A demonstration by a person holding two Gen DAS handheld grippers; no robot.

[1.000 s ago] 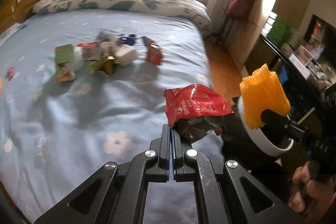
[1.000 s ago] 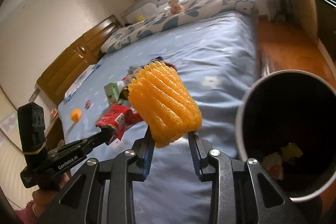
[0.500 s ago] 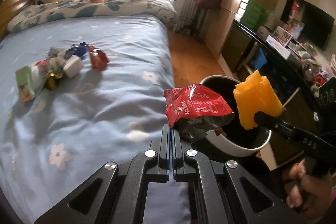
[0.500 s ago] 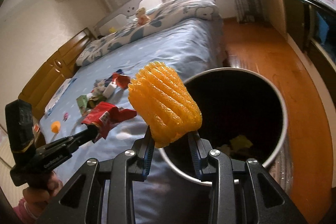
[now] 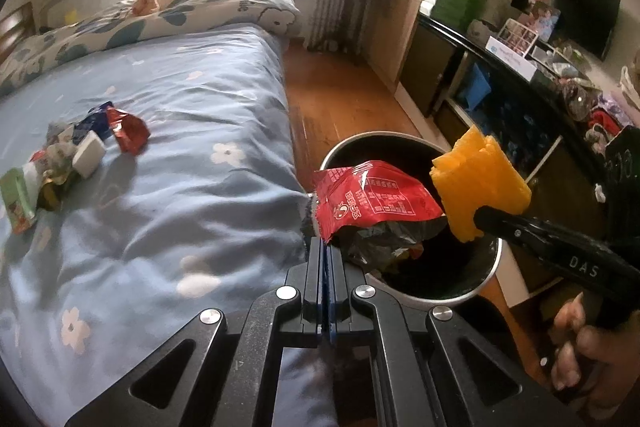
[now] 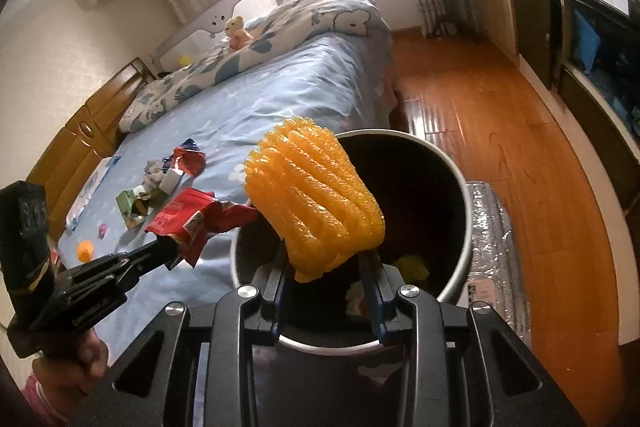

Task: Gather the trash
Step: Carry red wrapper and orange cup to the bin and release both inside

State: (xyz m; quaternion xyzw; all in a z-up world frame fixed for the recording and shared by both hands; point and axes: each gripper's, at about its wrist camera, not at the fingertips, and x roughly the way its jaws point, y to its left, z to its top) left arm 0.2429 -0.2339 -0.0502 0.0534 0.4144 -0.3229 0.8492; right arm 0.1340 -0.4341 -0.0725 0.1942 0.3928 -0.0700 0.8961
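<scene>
A: Left gripper point(image 5: 325, 247)?
B: Clamped tight on a corner of the red snack wrapper point(image 5: 372, 201), fingers pressed flat together. Held in the air over the near rim of the trash bin point(image 5: 492, 269), crumpled silvery underside hanging into the opening.

A: Right gripper point(image 6: 328, 267)?
B: Closed narrow around the lower end of the orange foam netting point(image 6: 316, 193), pinched between both fingers. Sticking up above the bin's mouth, ribbed and puffy, tilted toward the bed point(image 6: 260, 99). Seen from the left wrist camera, just right of the wrapper, nearly touching it.

A: The bin itself?
B: Round, metal rim, dark inside, standing on the wooden floor point(image 6: 520, 155) right against the bed's side. Scraps at the bottom, one yellow point(image 6: 412, 265), the rest too dim to name.

A: More trash elsewhere?
B: Yes, a cluster on the blue flowered sheet, well away from the bin toward the far side of the bed: a crumpled red wrapper point(image 5: 128, 129), a white block point(image 5: 90, 157), a green carton point(image 5: 18, 201), some blue and grey bits mixed in. Farther from the bin still, a small orange ball point(image 6: 86, 251) near the bed's far edge.

A: Hands?
B: One curled round each gripper handle, right hand point(image 5: 588, 355) low beside the bin, left hand point(image 6: 86, 355) low over the bed.
</scene>
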